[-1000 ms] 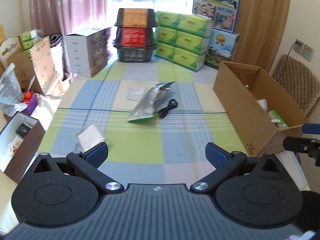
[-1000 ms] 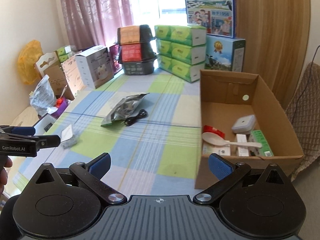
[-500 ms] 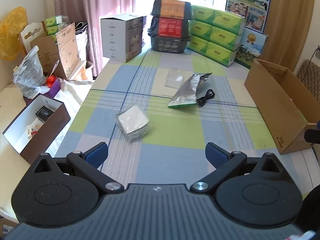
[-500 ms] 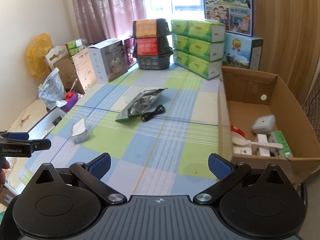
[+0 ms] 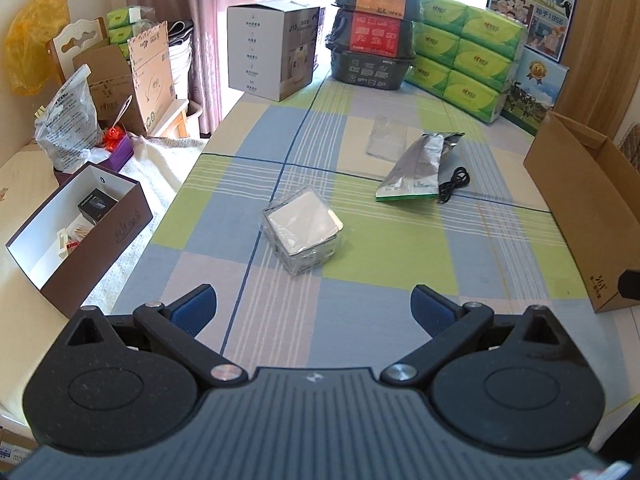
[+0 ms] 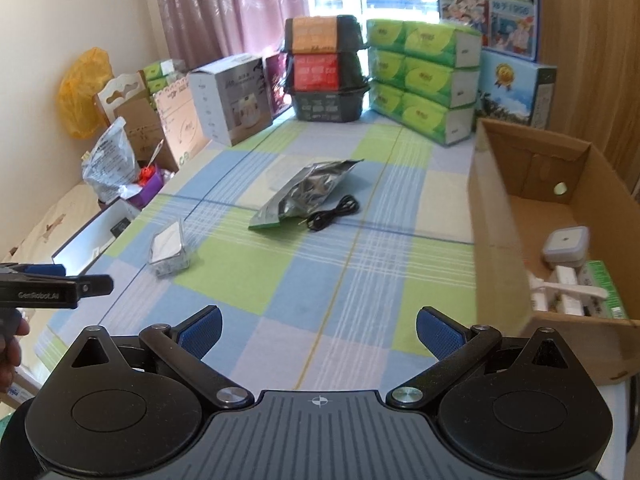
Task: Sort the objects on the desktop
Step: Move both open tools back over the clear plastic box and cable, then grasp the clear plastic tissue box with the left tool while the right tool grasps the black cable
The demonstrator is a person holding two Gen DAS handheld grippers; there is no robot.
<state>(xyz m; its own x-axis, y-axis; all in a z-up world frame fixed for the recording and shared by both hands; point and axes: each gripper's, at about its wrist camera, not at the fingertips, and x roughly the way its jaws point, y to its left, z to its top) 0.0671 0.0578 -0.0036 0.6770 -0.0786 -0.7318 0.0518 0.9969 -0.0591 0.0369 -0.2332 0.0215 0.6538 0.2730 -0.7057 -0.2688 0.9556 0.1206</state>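
A clear plastic box with a white lid (image 5: 303, 231) (image 6: 170, 249) lies on the checked tablecloth, just ahead of my open left gripper (image 5: 314, 310). Farther back lie a silver foil pouch (image 5: 418, 168) (image 6: 308, 192), a coiled black cable (image 5: 454, 184) (image 6: 332, 214) and a clear flat bag (image 5: 386, 141). My right gripper (image 6: 318, 330) is open and empty over the near table edge. The cardboard box (image 6: 496, 216) (image 5: 580, 200) on the right holds a white container (image 6: 566, 244), a white spoon (image 6: 568, 289) and small packs. From the right wrist view, the left gripper (image 6: 56, 286) shows at the left edge.
A brown open box (image 5: 96, 232) with small items sits left of the table. At the far end stand a white carton (image 5: 272, 52), stacked black baskets (image 5: 372, 36), green tissue packs (image 5: 464, 56) and milk cartons (image 5: 534, 80). A hand (image 6: 10, 344) shows at the lower left.
The left gripper has swung left and pulled back, bringing the clear box to the centre ahead of it. The right gripper has drifted back and left a little. Both stayed open.
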